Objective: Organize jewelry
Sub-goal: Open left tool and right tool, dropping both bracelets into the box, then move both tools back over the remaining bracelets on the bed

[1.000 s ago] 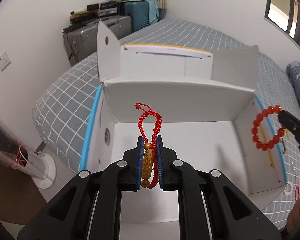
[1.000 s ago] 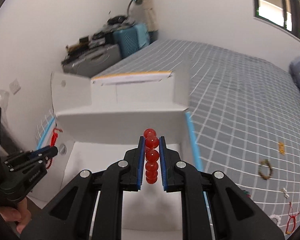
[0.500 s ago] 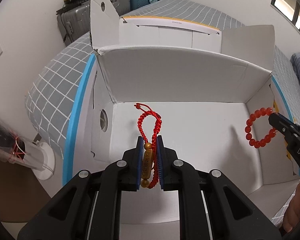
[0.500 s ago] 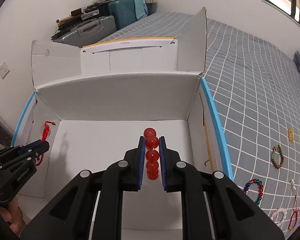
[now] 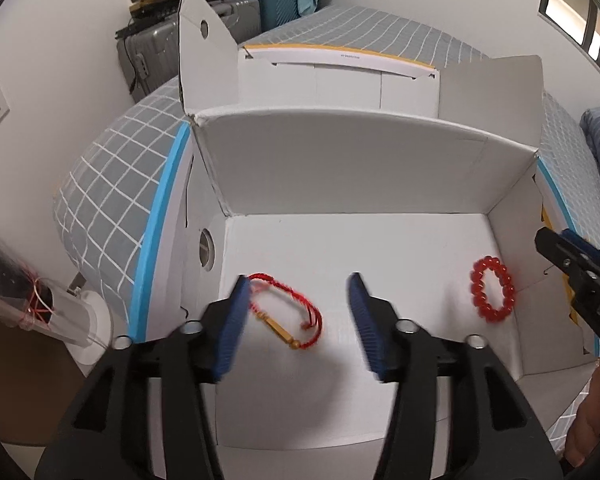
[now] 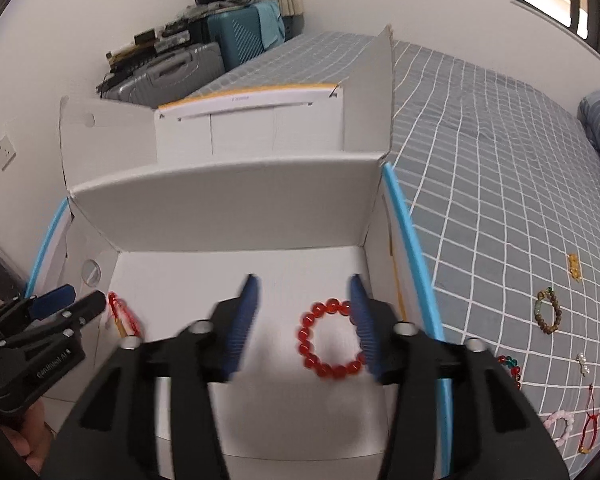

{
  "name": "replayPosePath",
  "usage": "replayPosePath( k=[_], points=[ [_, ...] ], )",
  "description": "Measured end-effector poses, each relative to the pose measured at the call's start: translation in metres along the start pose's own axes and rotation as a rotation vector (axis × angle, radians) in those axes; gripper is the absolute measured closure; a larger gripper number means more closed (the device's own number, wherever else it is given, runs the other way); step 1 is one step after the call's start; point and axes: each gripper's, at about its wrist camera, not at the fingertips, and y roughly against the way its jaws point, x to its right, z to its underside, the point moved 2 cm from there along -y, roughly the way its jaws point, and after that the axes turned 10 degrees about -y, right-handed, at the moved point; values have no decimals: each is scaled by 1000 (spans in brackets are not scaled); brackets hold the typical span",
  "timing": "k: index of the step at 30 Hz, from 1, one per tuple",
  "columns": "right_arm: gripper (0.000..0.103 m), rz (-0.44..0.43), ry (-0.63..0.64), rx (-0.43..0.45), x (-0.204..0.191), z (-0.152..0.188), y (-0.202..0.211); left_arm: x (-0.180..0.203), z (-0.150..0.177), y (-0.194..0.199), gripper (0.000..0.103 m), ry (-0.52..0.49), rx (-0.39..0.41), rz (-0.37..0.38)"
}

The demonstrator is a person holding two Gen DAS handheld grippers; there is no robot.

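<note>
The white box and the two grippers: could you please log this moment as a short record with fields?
container: white box, flaps open, on the checked bed
left gripper: open, over the box floor
right gripper: open, over the box floor
red cord bracelet: lying on the box floor, left side, free of the pads
red bead bracelet: lying on the box floor, right side
jewelry outside the box: several pieces on the bed, including a brown bead bracelet and a pink bracelet

Between the matt black plastic left gripper (image 5: 296,320) fingers lies a red braided cord bracelet (image 5: 288,316); glossy red glass-like bead bracelet (image 6: 332,338) rests on the matt white cardboard box (image 6: 228,208).
</note>
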Motion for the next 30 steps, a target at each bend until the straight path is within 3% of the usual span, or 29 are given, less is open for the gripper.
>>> replayPosePath(
  k=[4, 7, 21, 30],
  points=[
    [19, -12, -38, 58, 10, -5, 17, 2, -4, 9, 29, -8, 38, -36],
    [13, -17, -53, 88, 16, -8, 29, 2, -5, 17, 20, 3, 65, -17],
    [9, 55, -79, 162, 59, -8, 69, 34, -14, 50, 7, -5, 154, 21],
    [9, 168, -129, 221, 125, 2, 114, 105, -24, 78, 6, -94, 203, 108]
  ],
)
